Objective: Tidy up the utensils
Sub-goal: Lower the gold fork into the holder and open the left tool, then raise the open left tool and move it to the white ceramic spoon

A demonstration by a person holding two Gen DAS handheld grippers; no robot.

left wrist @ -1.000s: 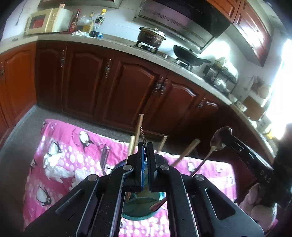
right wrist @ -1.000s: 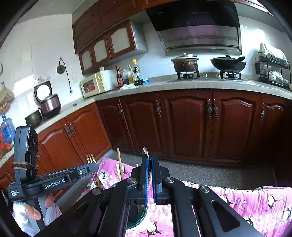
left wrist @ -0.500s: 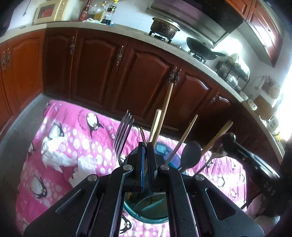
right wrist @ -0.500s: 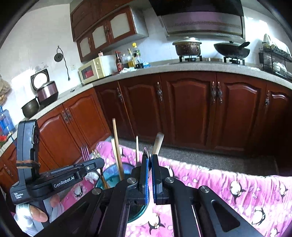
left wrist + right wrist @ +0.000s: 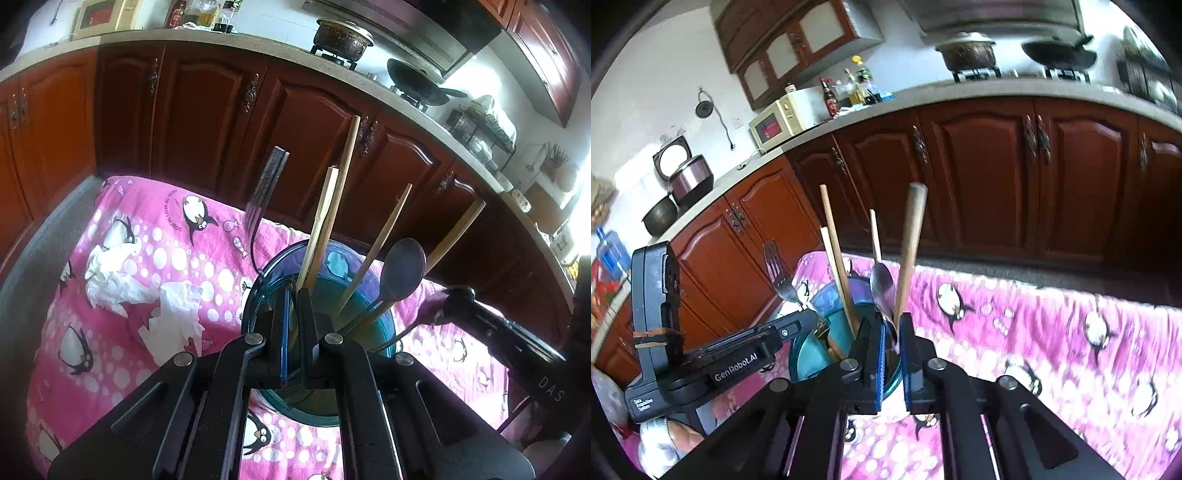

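Note:
A blue glass cup (image 5: 325,402) stands on the pink penguin cloth (image 5: 147,229) and holds wooden chopsticks (image 5: 334,206), a fork (image 5: 264,195) and a metal spoon (image 5: 402,269). My left gripper (image 5: 293,295) sits over the cup's near rim with its jaws a narrow gap apart; I cannot tell if it grips anything. In the right wrist view the cup (image 5: 812,358) is just beyond my right gripper (image 5: 891,321), whose jaws are slightly apart around the spoon (image 5: 882,284) handle. The left gripper's body (image 5: 713,358) reaches to the cup from the left.
Crumpled white tissue (image 5: 125,280) lies on the cloth left of the cup. Brown kitchen cabinets (image 5: 207,122) run behind the table, with a pot (image 5: 341,37) and a wok (image 5: 417,81) on the stove above. The right gripper's body (image 5: 506,339) comes in from the right.
Both grippers have dropped down and closer to the cup, so the utensils now stand higher in view. The right gripper's jaws have parted slightly around the spoon handle.

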